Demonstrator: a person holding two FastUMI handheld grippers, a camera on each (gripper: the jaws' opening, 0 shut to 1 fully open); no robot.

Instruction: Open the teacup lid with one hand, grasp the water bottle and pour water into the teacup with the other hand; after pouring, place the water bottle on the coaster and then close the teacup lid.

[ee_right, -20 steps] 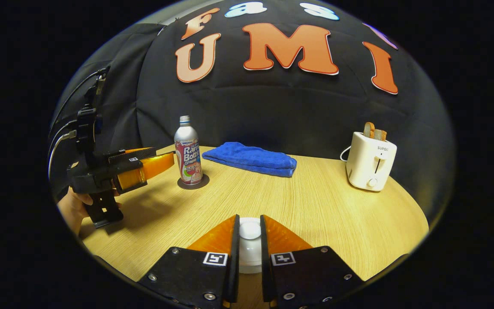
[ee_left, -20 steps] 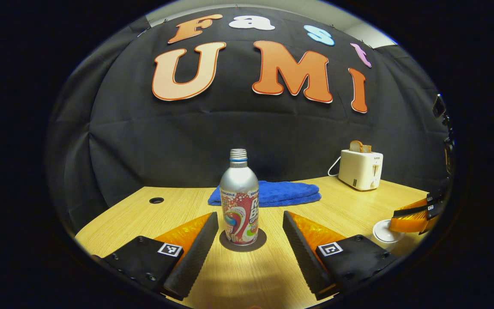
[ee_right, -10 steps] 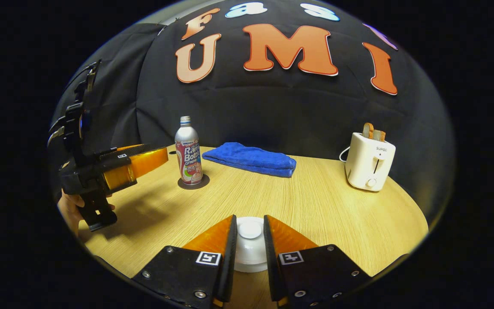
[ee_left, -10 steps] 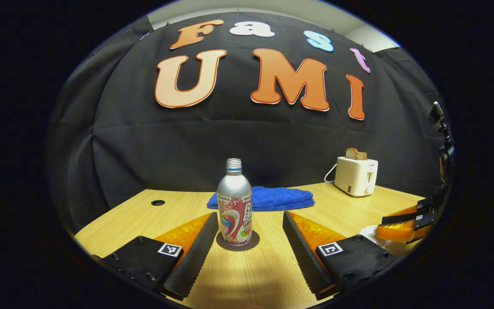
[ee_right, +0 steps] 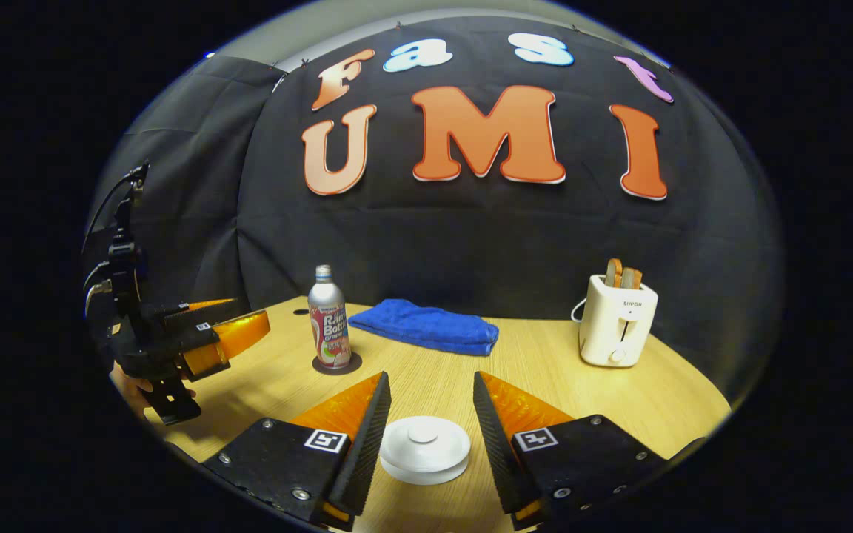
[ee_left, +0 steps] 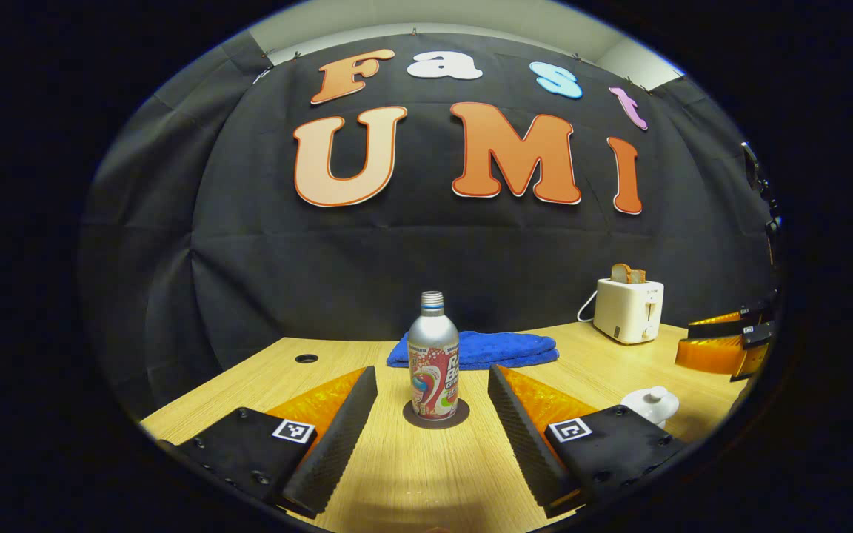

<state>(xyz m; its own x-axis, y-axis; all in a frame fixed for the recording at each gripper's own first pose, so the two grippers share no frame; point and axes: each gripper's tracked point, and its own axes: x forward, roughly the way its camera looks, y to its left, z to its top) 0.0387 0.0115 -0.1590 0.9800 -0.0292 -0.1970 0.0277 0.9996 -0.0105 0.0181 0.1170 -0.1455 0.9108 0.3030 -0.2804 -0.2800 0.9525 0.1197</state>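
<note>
The silver water bottle (ee_left: 434,355) with a colourful label stands upright on a dark round coaster (ee_left: 435,414). My left gripper (ee_left: 432,374) is open, its fingers well short of the bottle on either side. In the right gripper view the white teacup lid (ee_right: 424,446) with its knob lies between the fingers of my open right gripper (ee_right: 431,382), touching neither. The left gripper view shows the lid sitting on the white teacup (ee_left: 651,404), with the right gripper (ee_left: 723,344) above and behind it. The bottle (ee_right: 329,318), the coaster (ee_right: 338,364) and the hand-held left gripper (ee_right: 204,340) lie to the left.
A folded blue towel (ee_right: 423,326) lies at the back of the wooden table (ee_right: 545,370). A white toaster (ee_right: 617,322) with bread in it stands at the back right. A cable hole (ee_left: 306,358) is in the table at the far left.
My right gripper has opened, let go of the lid and drawn back and up. My left gripper has backed away from the bottle, which stays on the coaster.
</note>
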